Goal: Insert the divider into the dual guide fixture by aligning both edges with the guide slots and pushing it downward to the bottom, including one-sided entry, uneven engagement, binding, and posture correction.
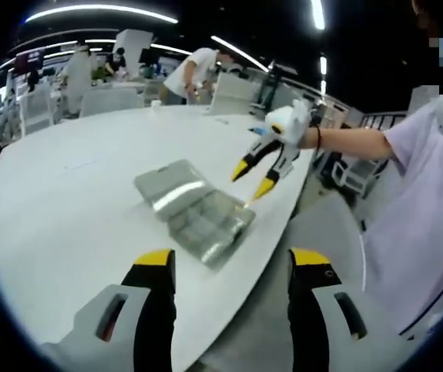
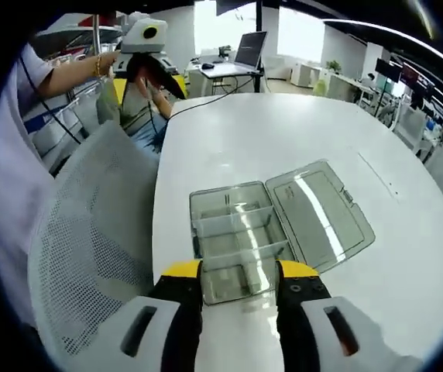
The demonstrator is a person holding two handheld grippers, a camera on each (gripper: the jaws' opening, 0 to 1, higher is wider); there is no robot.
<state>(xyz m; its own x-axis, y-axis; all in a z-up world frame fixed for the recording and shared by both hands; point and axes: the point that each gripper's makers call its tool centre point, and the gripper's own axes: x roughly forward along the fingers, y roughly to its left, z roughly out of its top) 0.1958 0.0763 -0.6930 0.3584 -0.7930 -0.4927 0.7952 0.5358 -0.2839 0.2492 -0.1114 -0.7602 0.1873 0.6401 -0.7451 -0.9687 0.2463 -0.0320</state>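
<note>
The right tool (image 2: pixel 239 269) has its yellow-tipped jaws spread, pinching nothing, poised just at the near edge of the clear plastic compartment box (image 2: pixel 237 244). The box lies open on the white rounded counter (image 2: pixel 299 132), its clear hinged lid (image 2: pixel 321 213) folded flat to the right. Clear dividers already stand inside the box, splitting it into compartments; which one is the task's divider I cannot tell. To the left of the counter stands a grey mesh chair (image 2: pixel 97 225).

The left tool (image 1: pixel 233 260) also has its jaws spread and empty, held back from the counter (image 1: pixel 66 178) at its near edge, well apart from the box (image 1: pixel 198 213).

The left gripper view shows the right tool (image 1: pixel 256 177) from outside, held by a person in a pale shirt (image 1: pixel 423 217), its tips just beside the box's right end. Far behind are desks, people and long ceiling lights. The right gripper view instead shows the left tool (image 2: pixel 148 62) raised at far left, with a laptop (image 2: pixel 250 48) and bright windows beyond.
</note>
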